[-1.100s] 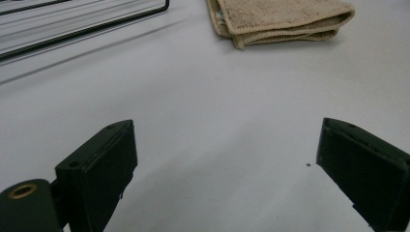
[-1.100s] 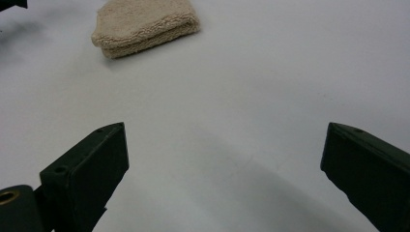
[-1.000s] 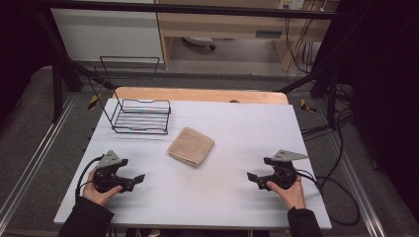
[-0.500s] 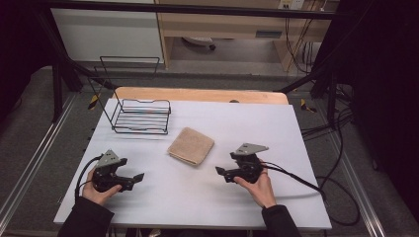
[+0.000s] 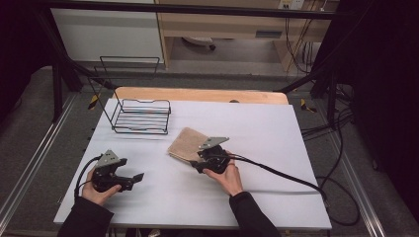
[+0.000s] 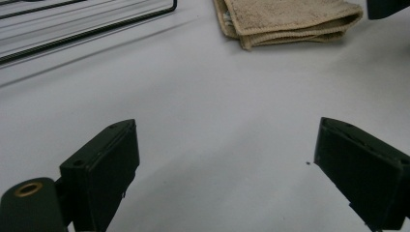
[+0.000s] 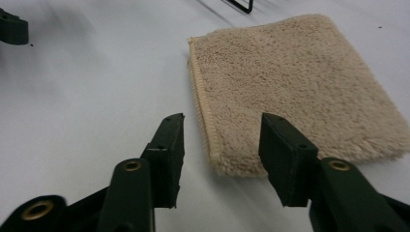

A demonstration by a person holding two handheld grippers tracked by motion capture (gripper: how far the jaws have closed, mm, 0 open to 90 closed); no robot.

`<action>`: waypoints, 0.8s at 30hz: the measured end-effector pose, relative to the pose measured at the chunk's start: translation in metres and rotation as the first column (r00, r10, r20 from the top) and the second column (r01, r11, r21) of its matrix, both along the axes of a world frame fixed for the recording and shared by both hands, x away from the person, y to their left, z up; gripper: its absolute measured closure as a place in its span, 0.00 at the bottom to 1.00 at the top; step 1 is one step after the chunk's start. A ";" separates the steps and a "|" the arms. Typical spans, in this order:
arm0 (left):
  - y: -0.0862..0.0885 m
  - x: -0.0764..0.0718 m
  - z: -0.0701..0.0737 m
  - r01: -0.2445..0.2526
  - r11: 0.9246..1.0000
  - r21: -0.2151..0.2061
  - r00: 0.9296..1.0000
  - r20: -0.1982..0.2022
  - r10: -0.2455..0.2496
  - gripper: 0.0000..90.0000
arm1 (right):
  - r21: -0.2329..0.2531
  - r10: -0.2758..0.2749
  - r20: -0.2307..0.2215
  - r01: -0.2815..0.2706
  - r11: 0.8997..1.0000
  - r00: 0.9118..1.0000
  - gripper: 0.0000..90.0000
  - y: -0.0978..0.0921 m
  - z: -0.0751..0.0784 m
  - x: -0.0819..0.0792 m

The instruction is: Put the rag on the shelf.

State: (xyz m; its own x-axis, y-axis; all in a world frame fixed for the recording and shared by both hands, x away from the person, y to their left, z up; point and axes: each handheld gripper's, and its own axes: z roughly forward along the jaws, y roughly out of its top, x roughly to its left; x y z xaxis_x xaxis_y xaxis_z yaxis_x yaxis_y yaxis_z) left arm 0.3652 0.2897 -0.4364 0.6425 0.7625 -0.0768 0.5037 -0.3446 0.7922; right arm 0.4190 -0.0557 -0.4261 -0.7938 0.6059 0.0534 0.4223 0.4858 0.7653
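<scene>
A folded beige towel [image 5: 186, 143] lies flat near the middle of the white table [image 5: 276, 128]. My right gripper [image 5: 196, 165] is at the towel's near corner, open, with its jaws straddling that corner in the right gripper view [image 7: 222, 140]; the towel [image 7: 290, 82] lies flat and unlifted there. My left gripper [image 5: 134, 178] rests open near the table's front left, with bare table between its jaws [image 6: 225, 159]. In the left gripper view the towel [image 6: 290, 19] lies farther off, at the top.
A black wire rack [image 5: 141, 116] stands at the table's back left, its edge seen in the left gripper view [image 6: 87, 24]. A wooden board [image 5: 197, 95] runs along the far edge. The right gripper's cable [image 5: 281, 175] trails across the table to the right.
My right gripper has travelled from the table's right side leftward to the towel's near corner. The left gripper has stayed in place, and the towel has not moved.
</scene>
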 end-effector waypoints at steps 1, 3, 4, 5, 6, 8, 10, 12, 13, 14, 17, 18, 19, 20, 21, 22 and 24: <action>0.000 0.000 0.000 0.001 1.000 0.002 1.000 -0.001 -0.001 0.10 | -0.011 0.005 0.004 -0.005 1.000 1.000 0.62 0.003 -0.002 0.001; -0.001 0.000 -0.001 0.001 1.000 0.004 1.000 -0.001 -0.001 0.10 | -0.015 0.007 0.000 -0.007 1.000 1.000 0.66 0.008 -0.006 0.004; -0.001 0.000 -0.001 0.003 1.000 0.006 1.000 -0.003 -0.003 0.10 | -0.025 0.007 -0.002 -0.007 1.000 1.000 0.68 0.010 -0.008 0.006; -0.001 0.000 -0.001 0.003 1.000 0.007 1.000 -0.003 -0.003 0.10 | -0.025 0.007 -0.002 -0.007 1.000 1.000 0.68 0.010 -0.008 0.006; -0.001 0.000 -0.001 0.003 1.000 0.008 1.000 -0.002 -0.003 0.10 | -0.043 0.006 -0.013 -0.007 0.999 1.000 0.69 0.013 -0.014 0.010; -0.001 0.000 -0.001 0.003 1.000 0.007 1.000 -0.002 -0.003 0.10 | -0.057 0.004 -0.007 -0.004 0.998 1.000 0.70 0.016 -0.018 0.011; -0.001 0.000 -0.001 0.003 1.000 0.007 1.000 -0.003 -0.003 0.10 | -0.067 0.008 0.006 -0.008 0.998 1.000 0.70 0.019 -0.020 0.013; -0.001 0.000 -0.001 0.002 1.000 0.008 1.000 -0.004 -0.002 0.10 | -0.074 0.008 0.017 -0.007 0.997 1.000 0.69 0.021 -0.022 0.013; -0.001 0.000 -0.001 0.003 1.000 0.008 1.000 -0.003 -0.002 0.10 | -0.086 0.015 0.029 -0.013 0.996 0.999 0.69 0.023 -0.022 0.013; -0.001 0.000 -0.001 0.002 1.000 0.008 1.000 -0.003 -0.002 0.10 | -0.104 0.024 0.049 -0.019 0.994 0.999 0.70 0.025 -0.024 0.013; -0.001 0.000 -0.001 0.002 1.000 0.009 1.000 -0.004 -0.002 0.10 | -0.119 0.037 0.062 -0.029 0.992 0.997 0.72 0.025 -0.024 0.014; -0.002 0.000 -0.001 0.001 1.000 0.007 1.000 -0.004 -0.001 0.10 | -0.119 0.037 0.062 -0.029 0.992 0.997 0.72 0.025 -0.024 0.014; -0.002 0.000 -0.001 0.001 1.000 0.007 1.000 -0.005 -0.001 0.11 | -0.134 0.046 0.085 -0.034 0.990 0.995 0.76 0.025 -0.025 0.013; -0.002 0.000 -0.001 0.003 1.000 0.010 1.000 -0.005 -0.003 0.11 | -0.138 0.046 0.091 -0.034 0.990 0.995 0.77 0.025 -0.025 0.013; -0.001 0.000 0.000 0.003 1.000 0.009 1.000 -0.004 -0.003 0.11 | -0.142 0.050 0.094 -0.036 0.989 0.994 0.79 0.025 -0.025 0.013; -0.001 0.000 0.000 0.002 1.000 0.008 1.000 -0.005 -0.002 0.11 | -0.144 0.050 0.096 -0.036 0.989 0.994 0.80 0.025 -0.025 0.014; -0.001 0.000 -0.001 0.001 1.000 0.008 1.000 -0.005 -0.001 0.11 | -0.148 0.053 0.100 -0.038 0.988 0.994 0.83 0.025 -0.025 0.014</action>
State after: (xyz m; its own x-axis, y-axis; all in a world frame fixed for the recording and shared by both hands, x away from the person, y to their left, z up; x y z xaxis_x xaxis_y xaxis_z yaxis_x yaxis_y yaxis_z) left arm 0.3649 0.2885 -0.4369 0.6431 0.7622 -0.0739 0.5073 -0.3518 0.7867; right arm 0.4330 -0.0310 -0.4509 -0.8173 0.5642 -0.1170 0.3191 0.6123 0.7234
